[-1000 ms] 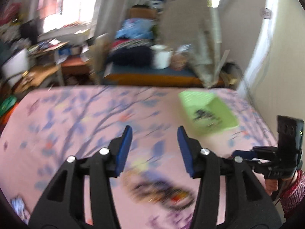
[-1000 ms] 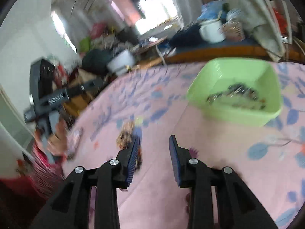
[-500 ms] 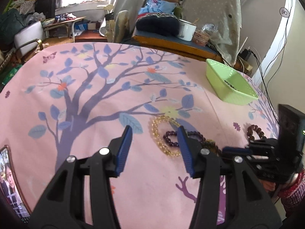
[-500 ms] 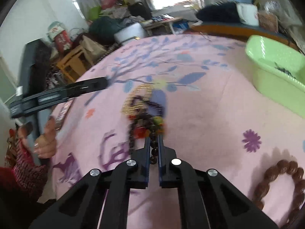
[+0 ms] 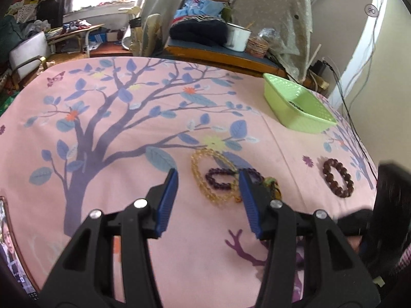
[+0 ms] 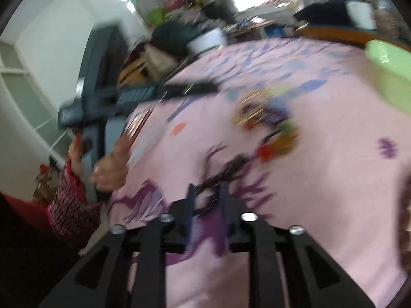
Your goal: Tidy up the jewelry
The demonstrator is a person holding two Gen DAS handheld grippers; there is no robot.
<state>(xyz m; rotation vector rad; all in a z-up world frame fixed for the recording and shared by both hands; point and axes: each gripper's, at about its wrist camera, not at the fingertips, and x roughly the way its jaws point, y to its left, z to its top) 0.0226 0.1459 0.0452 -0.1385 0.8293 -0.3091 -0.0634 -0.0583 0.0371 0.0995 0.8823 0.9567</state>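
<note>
On the pink tree-print cloth lies a tangle of bracelets: a yellow bead loop [image 5: 195, 172], a purple bead loop [image 5: 221, 181] and a multi-coloured piece [image 5: 272, 182]. A brown bead bracelet [image 5: 327, 177] lies apart to the right. My left gripper [image 5: 208, 177] hangs open just above the tangle, holding nothing. My right gripper [image 6: 208, 199] shows in a blurred view. Its jaws are opening, with a dark bead strand [image 6: 231, 165] running from the tangle into the gap. The pads do not seem to press on the strand. A light green basket [image 5: 303, 124] stands at the far right.
A phone or photo [image 5: 7, 243] lies at the cloth's left edge. Beyond the far edge are a bench with a white mug [image 5: 237, 38], a chair and clutter. A hand in a red patterned sleeve [image 6: 110, 169] holds the left gripper's handle.
The left gripper sank towards the cloth, then held still. The right gripper, shut at the tangle half a second ago, drew back with the dark strand trailing, and its jaws have parted.
</note>
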